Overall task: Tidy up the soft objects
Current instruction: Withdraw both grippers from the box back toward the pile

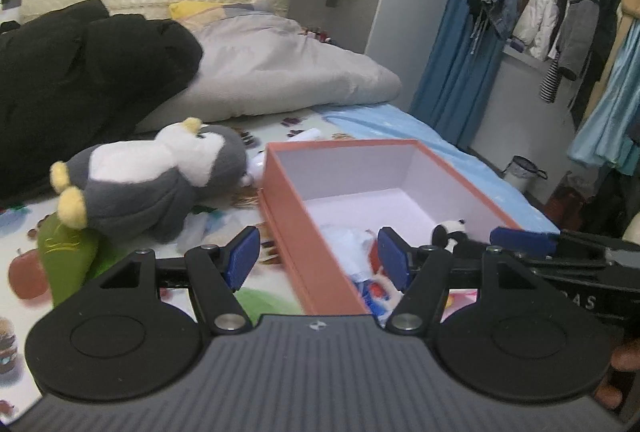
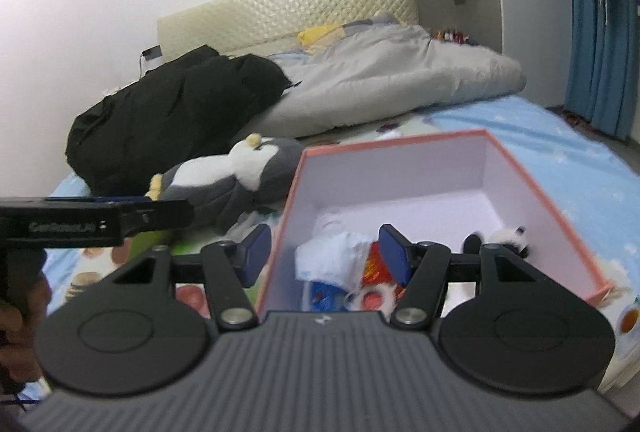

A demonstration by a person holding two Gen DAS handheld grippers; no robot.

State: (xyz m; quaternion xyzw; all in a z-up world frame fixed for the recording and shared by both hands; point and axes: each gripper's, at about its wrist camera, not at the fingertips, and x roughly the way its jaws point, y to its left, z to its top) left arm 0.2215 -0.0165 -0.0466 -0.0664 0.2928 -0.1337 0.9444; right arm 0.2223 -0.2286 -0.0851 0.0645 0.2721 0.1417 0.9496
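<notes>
My left gripper (image 1: 318,258) is spread wide, holding nothing, straddling the box's near-left wall at lower centre. My right gripper (image 2: 320,256) is likewise agape and empty, low centre, over the box's near end. One orange box (image 1: 288,200) sits mid-frame on the bed (image 1: 400,120). Inside: one small panda (image 1: 450,230) at right, one pale cloth toy (image 2: 332,252) plus blurred red-blue items. One penguin plush (image 1: 160,180) lies left of the box. One black coat (image 1: 80,72) upper left.
</notes>
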